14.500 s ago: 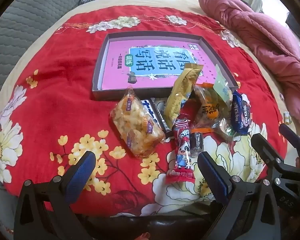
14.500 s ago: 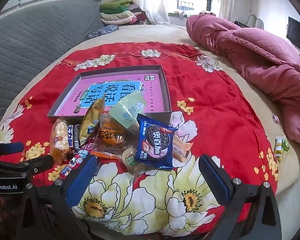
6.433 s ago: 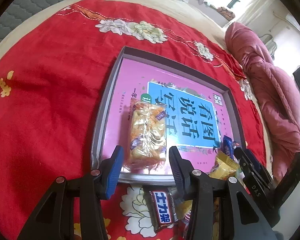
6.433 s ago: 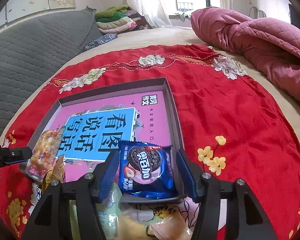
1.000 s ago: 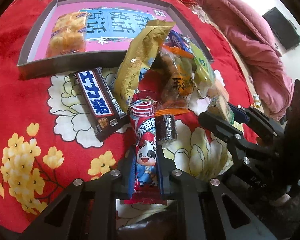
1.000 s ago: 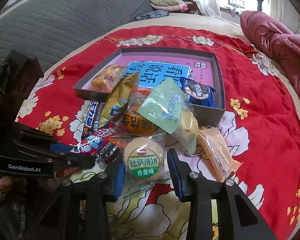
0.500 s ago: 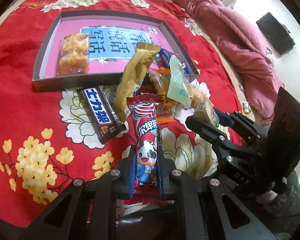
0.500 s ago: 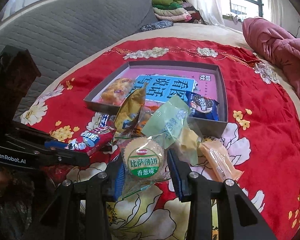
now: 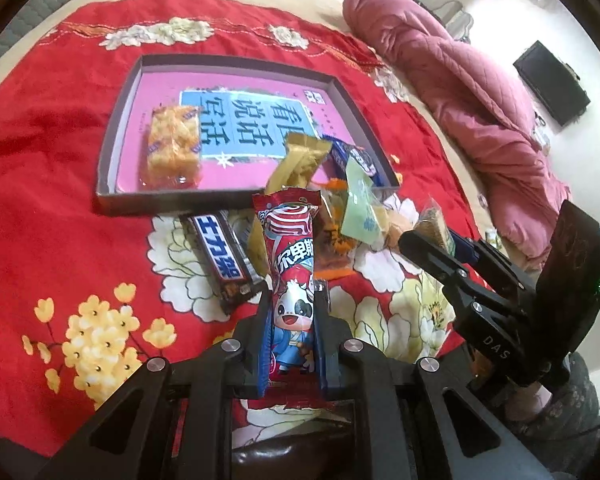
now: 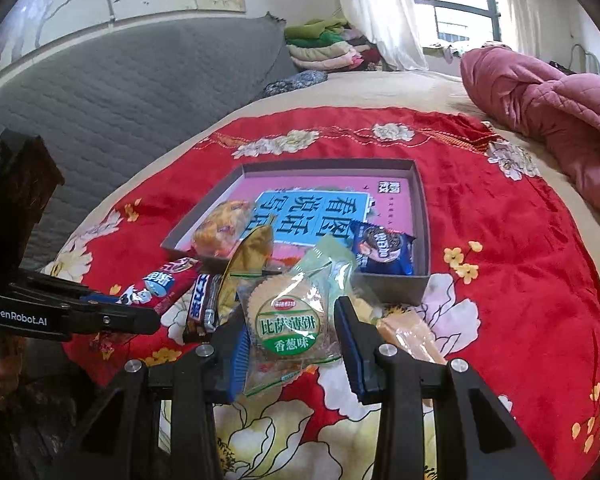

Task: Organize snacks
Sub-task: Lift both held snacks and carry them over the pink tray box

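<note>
My left gripper (image 9: 291,312) is shut on a red cartoon-cow snack pack (image 9: 290,264) and holds it above the red cloth. My right gripper (image 10: 290,316) is shut on a round green-label biscuit pack (image 10: 288,316), also lifted. The shallow grey box (image 9: 112,128) with a pink and blue base holds an orange cracker pack (image 9: 174,142) at its near left and a blue Oreo pack (image 10: 382,248) at its near right. A dark chocolate bar (image 9: 220,256), a gold pouch (image 9: 296,160), a pale green pack (image 9: 360,208) and an orange-wrapped snack (image 9: 334,248) lie in front of the box.
The red floral cloth (image 9: 48,184) covers a bed. A pink quilt (image 10: 548,108) lies at the right. A grey padded headboard (image 10: 120,92) is at the left. A long peach snack pack (image 10: 408,332) lies to the right of my right gripper.
Both grippers have risen and pulled back from the pile, each carrying its pack. The box and the remaining snacks have not moved.
</note>
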`<state>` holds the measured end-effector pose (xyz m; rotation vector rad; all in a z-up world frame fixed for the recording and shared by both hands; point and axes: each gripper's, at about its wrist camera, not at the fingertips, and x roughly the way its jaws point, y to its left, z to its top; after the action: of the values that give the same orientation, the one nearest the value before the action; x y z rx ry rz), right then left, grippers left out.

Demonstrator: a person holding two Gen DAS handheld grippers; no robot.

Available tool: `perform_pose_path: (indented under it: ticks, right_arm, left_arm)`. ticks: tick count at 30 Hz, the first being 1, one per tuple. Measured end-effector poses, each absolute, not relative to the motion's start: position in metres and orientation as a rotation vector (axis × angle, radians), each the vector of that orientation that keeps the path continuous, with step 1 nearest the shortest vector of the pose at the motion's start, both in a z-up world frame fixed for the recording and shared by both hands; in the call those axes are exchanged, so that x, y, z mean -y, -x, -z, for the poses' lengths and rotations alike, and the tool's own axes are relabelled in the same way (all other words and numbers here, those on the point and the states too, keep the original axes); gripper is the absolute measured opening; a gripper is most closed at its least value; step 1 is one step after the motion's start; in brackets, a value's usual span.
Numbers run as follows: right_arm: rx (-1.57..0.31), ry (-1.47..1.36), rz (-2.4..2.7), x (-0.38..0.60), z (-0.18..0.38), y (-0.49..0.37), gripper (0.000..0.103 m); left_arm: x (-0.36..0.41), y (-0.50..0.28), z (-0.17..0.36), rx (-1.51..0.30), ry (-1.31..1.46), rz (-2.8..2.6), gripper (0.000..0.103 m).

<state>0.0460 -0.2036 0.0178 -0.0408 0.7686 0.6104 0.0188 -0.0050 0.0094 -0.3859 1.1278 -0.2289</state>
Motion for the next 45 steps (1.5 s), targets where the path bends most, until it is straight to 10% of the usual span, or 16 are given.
perform_pose_path:
  ticks: [45]
  right_arm:
    - [-0.683, -0.010, -0.454, 0.205, -0.024, -0.113, 0.040]
  left_arm:
    - [-0.022, -0.086, -0.018, -1.037, 0.404, 0.076, 0.017]
